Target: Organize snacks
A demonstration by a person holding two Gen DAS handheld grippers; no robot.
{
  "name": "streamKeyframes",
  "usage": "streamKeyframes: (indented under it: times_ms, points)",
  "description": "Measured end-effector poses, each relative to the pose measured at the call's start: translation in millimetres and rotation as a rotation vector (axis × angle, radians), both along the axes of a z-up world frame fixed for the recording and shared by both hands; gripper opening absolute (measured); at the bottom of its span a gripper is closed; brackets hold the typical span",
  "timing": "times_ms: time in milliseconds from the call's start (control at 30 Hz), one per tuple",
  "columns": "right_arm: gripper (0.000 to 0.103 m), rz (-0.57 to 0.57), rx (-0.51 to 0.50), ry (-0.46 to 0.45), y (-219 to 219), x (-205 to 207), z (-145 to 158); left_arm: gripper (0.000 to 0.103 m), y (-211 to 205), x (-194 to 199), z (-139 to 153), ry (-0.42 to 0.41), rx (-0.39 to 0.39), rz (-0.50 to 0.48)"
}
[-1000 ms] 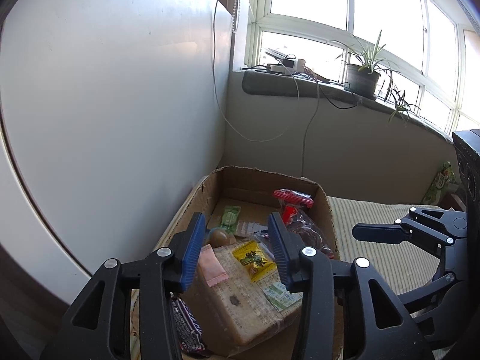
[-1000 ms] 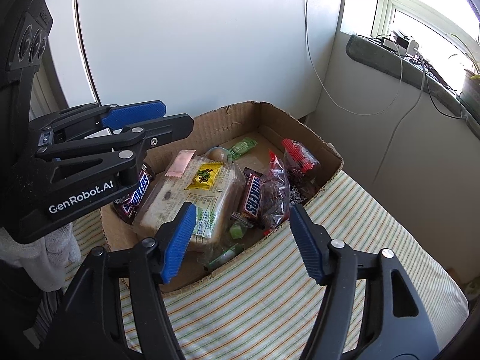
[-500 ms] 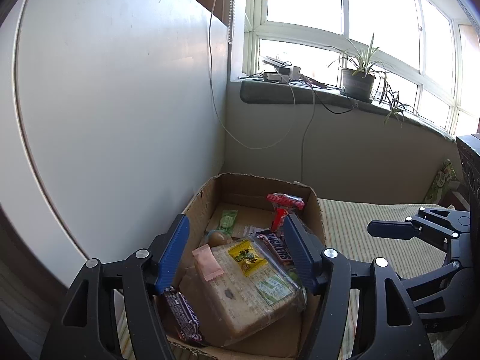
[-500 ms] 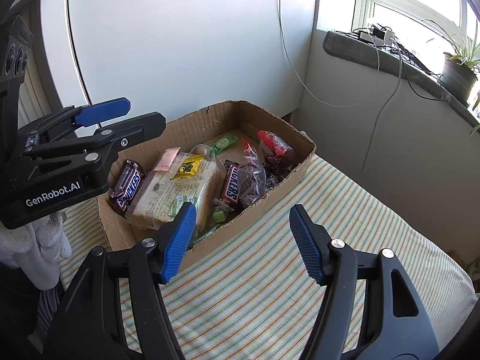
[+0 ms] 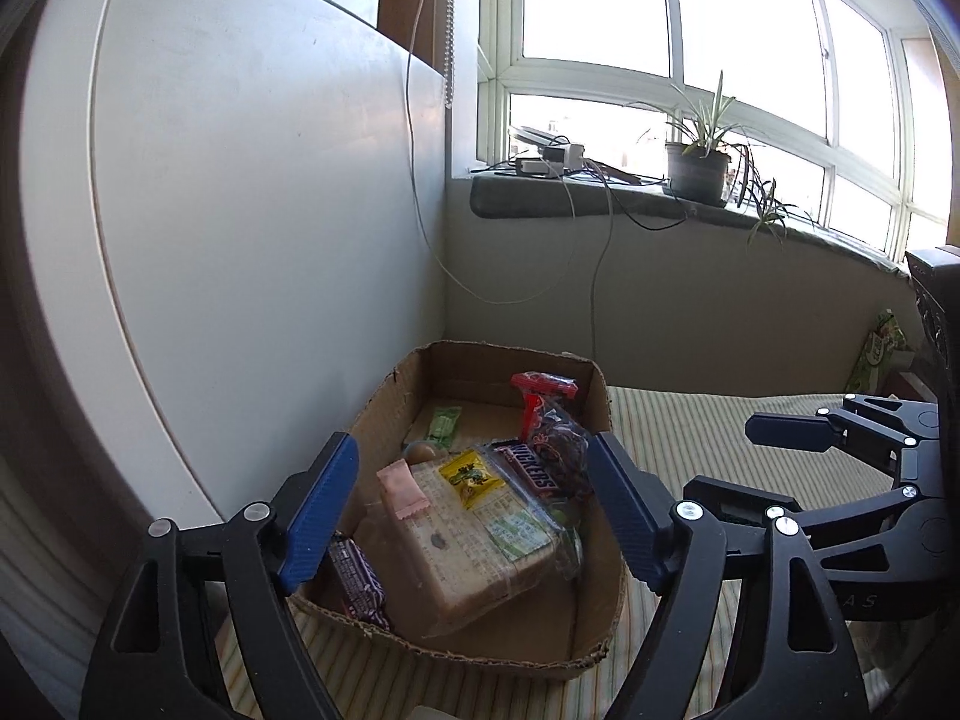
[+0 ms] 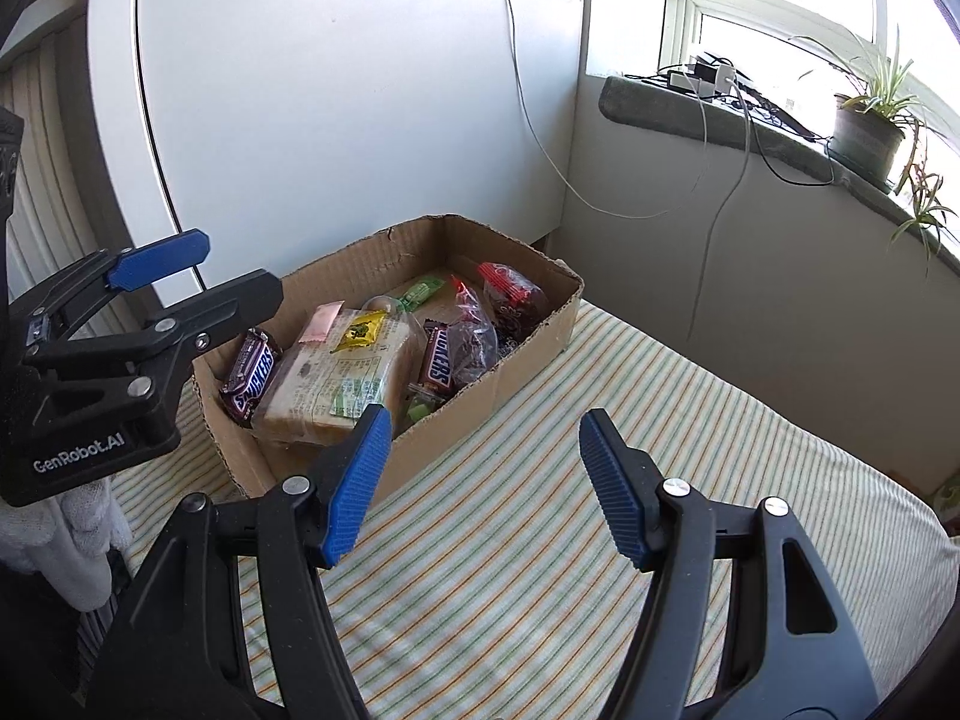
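Your left tongs (image 5: 471, 507) gape wide and grip nothing, poised over the near end of the cardboard box (image 5: 504, 654); your right tongs (image 6: 483, 483) are equally spread and empty above the striped tabletop (image 6: 540, 540), just beside the box's long wall; inside, a wrapped bread loaf (image 5: 474, 546) lies nearest, a pink sachet (image 5: 403, 489) and a yellow packet (image 5: 471, 476) resting on it; Snickers bars (image 6: 251, 376) flank the loaf; beyond lie a clear bag of dark snacks (image 5: 555, 444) and a green wrapper (image 5: 445, 422); farther off, a potted plant (image 5: 697, 165) stands on the windowsill.
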State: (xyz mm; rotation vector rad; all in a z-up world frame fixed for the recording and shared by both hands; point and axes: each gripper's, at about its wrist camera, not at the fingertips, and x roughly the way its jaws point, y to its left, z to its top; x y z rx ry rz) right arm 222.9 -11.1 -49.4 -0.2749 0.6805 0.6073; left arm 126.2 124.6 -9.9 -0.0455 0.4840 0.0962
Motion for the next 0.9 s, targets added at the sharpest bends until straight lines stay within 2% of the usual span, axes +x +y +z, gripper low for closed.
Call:
streamKeyframes:
  times_ms: [67,100,133,200,333,900]
  points:
    - [0.068,-0.013,0.002,-0.002,-3.9,-4.0,-0.3,0.079,-1.3,-8.1,-1.5,-0.006,-0.013,-0.001]
    - [0.072,-0.02,0.002,-0.004,-6.0,-6.1,-0.7,0.079,-2.5,-12.0,-2.3,-0.009,-0.017,-0.001]
    - [0.083,-0.03,0.002,-0.011,-8.4,-8.6,-0.9,0.08,-3.8,-14.9,-3.4,-0.01,-0.018,0.0]
    - [0.093,-0.05,0.015,-0.041,-14.2,-14.8,0.7,0.08,-7.0,-20.8,-6.9,-0.01,-0.016,0.001]
    - [0.093,-0.088,0.014,-0.085,-24.0,-25.1,3.8,0.081,-9.4,-26.5,-13.0,-0.001,-0.025,0.006]
    - [0.093,-0.158,0.019,-0.053,-47.5,-30.7,-14.7,0.081,-3.6,-26.0,-20.4,0.017,-0.033,0.036]
